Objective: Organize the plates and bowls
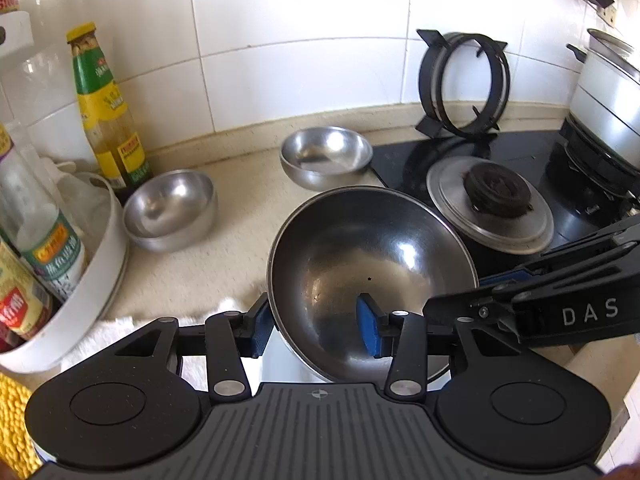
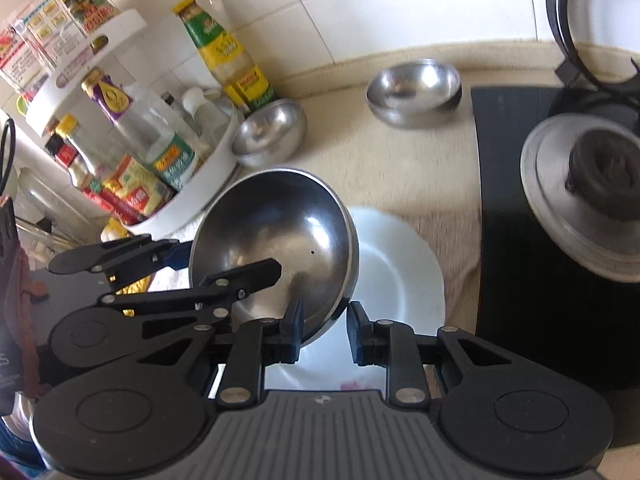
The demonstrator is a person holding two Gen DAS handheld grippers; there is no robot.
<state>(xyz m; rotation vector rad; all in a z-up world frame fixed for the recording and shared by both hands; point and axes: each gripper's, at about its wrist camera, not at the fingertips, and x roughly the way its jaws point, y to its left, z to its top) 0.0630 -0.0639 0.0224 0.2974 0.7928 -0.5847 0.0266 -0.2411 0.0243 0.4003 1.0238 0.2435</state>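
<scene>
Beige counter (image 1: pixel 240 216) runs under white tiles beside a black hob (image 1: pixel 520 168). Above a white plate (image 2: pixel 400 264), both grippers meet at a tilted steel bowl (image 1: pixel 368 272). Right gripper (image 2: pixel 322 332) clamps the rim. Left gripper (image 1: pixel 316 328) straddles the opposite rim, pads apart. Two more bowls (image 1: pixel 172 208) sit behind.

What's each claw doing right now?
Left claw: open, tilted steel bowl rim between its pads.
Right claw: shut on the tilted steel bowl.
</scene>
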